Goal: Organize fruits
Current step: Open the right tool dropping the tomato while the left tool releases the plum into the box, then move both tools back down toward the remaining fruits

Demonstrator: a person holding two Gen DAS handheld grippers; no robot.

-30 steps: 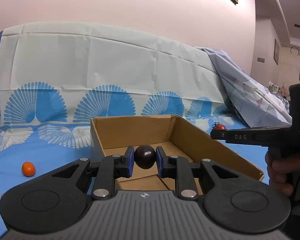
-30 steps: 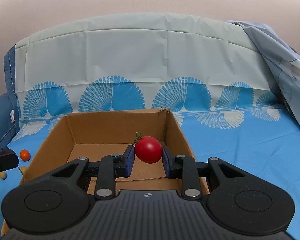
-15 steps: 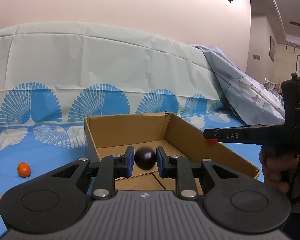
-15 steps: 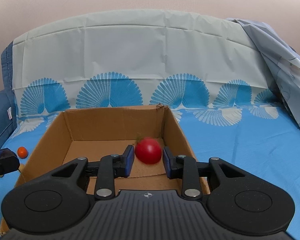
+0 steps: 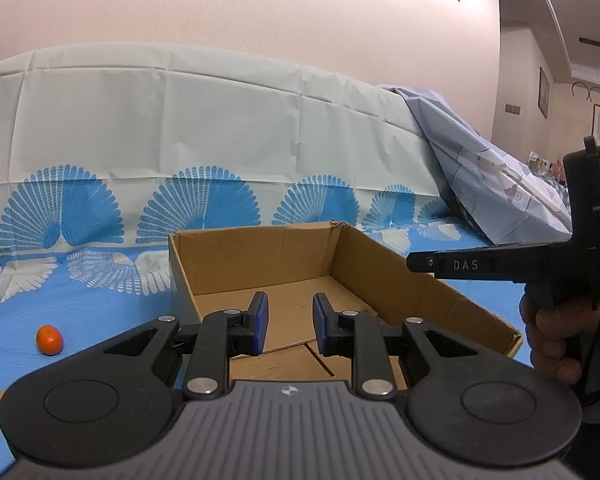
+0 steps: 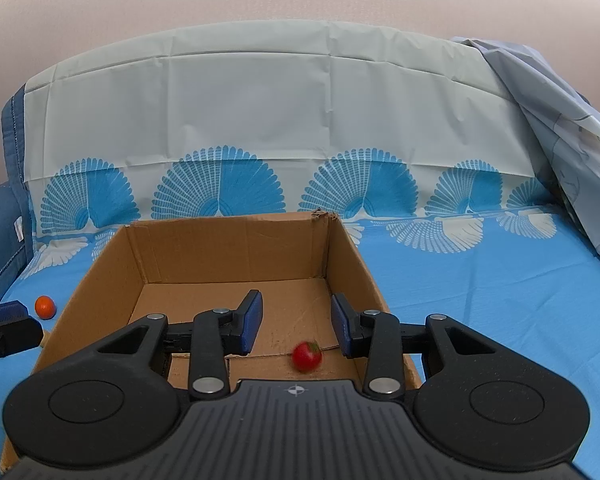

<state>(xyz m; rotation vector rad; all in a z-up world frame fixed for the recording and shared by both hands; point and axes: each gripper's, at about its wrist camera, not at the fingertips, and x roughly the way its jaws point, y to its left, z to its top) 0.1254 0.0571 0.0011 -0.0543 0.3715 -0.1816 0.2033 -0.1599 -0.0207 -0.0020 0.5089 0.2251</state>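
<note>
An open cardboard box (image 5: 380, 264) (image 6: 348, 248) lies on the blue patterned cloth. My left gripper (image 5: 287, 323) is open and empty above the box's near part. My right gripper (image 6: 296, 322) is open and empty above the box; its body shows at the right of the left wrist view (image 5: 500, 266). A red tomato (image 6: 307, 356) lies on the box floor just below the right gripper, blurred. The dark purple fruit is out of sight. A small orange fruit (image 5: 49, 339) (image 6: 45, 306) lies on the cloth left of the box.
A pale draped backrest (image 6: 300, 120) rises behind the box. A crumpled light-blue sheet (image 6: 560, 140) lies at the right. A dark blue cushion (image 6: 0, 240) is at the far left. The blue cloth (image 6: 480, 300) stretches right of the box.
Both grippers opened. The dark purple fruit left the left gripper and dropped from view. The red tomato left the right gripper and fell onto the box floor.
</note>
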